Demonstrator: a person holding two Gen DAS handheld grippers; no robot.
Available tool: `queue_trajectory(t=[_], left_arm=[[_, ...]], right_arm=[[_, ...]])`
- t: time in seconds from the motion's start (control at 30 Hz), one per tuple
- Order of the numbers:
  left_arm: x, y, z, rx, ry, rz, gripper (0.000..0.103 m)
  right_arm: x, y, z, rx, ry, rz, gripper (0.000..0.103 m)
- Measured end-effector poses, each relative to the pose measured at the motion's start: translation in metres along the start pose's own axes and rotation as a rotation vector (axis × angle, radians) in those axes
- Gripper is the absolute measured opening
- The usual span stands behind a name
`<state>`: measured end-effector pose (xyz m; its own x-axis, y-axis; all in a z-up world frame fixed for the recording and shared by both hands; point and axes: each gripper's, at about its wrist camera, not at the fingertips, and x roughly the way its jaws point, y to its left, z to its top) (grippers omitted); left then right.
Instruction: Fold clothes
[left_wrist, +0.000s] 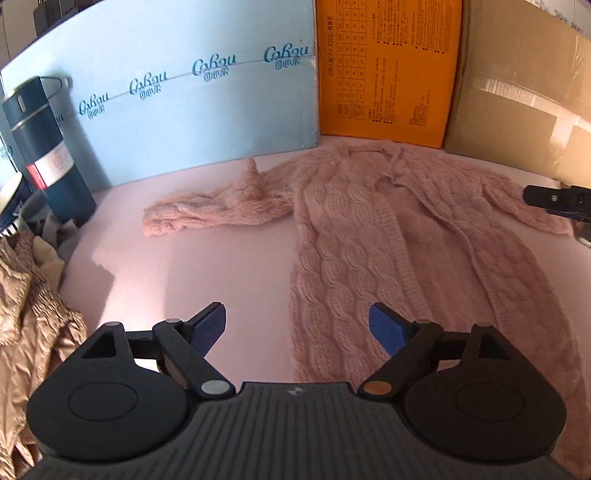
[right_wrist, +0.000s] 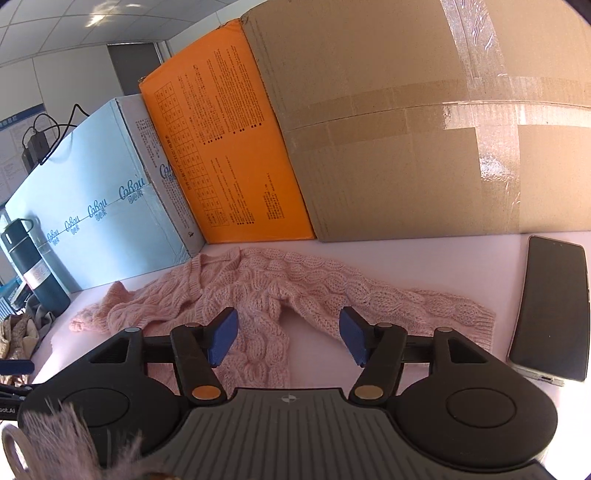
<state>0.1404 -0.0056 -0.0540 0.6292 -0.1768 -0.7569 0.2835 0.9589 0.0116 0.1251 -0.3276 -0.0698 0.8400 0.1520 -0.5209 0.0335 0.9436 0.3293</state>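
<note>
A pink cable-knit cardigan (left_wrist: 388, 229) lies spread flat on the pink table, one sleeve (left_wrist: 207, 210) stretched out to the left. My left gripper (left_wrist: 297, 326) hovers open over the garment's near left edge, nothing between its blue pads. In the right wrist view the same cardigan (right_wrist: 266, 288) lies ahead, its right sleeve (right_wrist: 424, 302) reaching toward a phone. My right gripper (right_wrist: 288, 338) stands open just above the knit body, its pads apart and touching nothing. The right gripper's black tip (left_wrist: 554, 201) also shows at the right edge of the left wrist view.
A light blue box (left_wrist: 177, 103), an orange box (left_wrist: 388, 70) and a brown cardboard box (right_wrist: 424, 129) wall the back of the table. A dark flask (left_wrist: 48, 147) stands at the left, beside crumpled tan clothes (left_wrist: 26, 314). A black phone (right_wrist: 554, 306) lies at the right.
</note>
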Motion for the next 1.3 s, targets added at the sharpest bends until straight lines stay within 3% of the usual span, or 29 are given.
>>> queue_trajectory(t=[0.13, 0.33, 0.53, 0.57, 0.6, 0.63, 0.7, 0.73, 0.77, 0.8, 0.87, 1.17, 1.3], left_arm=[[-0.008, -0.003, -0.02, -0.002, 0.077, -0.078, 0.084], [-0.009, -0.017, -0.04, 0.042, 0.165, -0.083, 0.084], [-0.009, -0.031, -0.047, 0.072, 0.18, -0.075, 0.084], [-0.011, -0.032, -0.048, 0.079, 0.172, -0.076, 0.081], [-0.013, -0.034, -0.049, 0.087, 0.164, -0.077, 0.07], [-0.015, -0.035, -0.05, 0.095, 0.156, -0.078, 0.062], [-0.021, -0.037, -0.052, 0.115, 0.138, -0.063, 0.035], [-0.024, -0.037, -0.052, 0.121, 0.132, -0.054, 0.029], [-0.027, -0.037, -0.053, 0.126, 0.125, -0.045, 0.02], [-0.03, -0.036, -0.053, 0.126, 0.118, -0.038, 0.011], [-0.036, -0.033, -0.053, 0.126, 0.103, -0.023, 0.007], [-0.084, -0.011, -0.041, 0.139, -0.035, -0.065, 0.006], [-0.108, 0.006, -0.041, 0.165, -0.082, -0.094, 0.005]], right_arm=[[-0.016, 0.004, -0.015, 0.003, 0.078, 0.028, 0.069], [-0.047, 0.01, -0.046, -0.013, 0.172, 0.031, 0.074], [-0.06, 0.018, -0.076, -0.03, 0.231, 0.003, 0.076], [-0.061, 0.019, -0.079, -0.032, 0.215, -0.001, 0.076], [-0.062, 0.021, -0.083, -0.038, 0.202, -0.004, 0.076], [-0.063, 0.023, -0.084, -0.045, 0.197, -0.004, 0.074], [-0.065, 0.026, -0.087, -0.05, 0.199, 0.015, 0.047], [-0.065, 0.027, -0.089, -0.039, 0.214, 0.017, 0.016], [-0.066, 0.027, -0.09, -0.029, 0.227, 0.02, 0.008], [-0.068, 0.027, -0.091, -0.02, 0.225, 0.026, 0.008], [-0.073, 0.027, -0.092, 0.0, 0.225, 0.043, 0.008], [-0.114, 0.034, -0.07, 0.026, 0.179, 0.22, 0.008], [-0.133, 0.041, -0.062, -0.025, 0.191, 0.288, 0.008]])
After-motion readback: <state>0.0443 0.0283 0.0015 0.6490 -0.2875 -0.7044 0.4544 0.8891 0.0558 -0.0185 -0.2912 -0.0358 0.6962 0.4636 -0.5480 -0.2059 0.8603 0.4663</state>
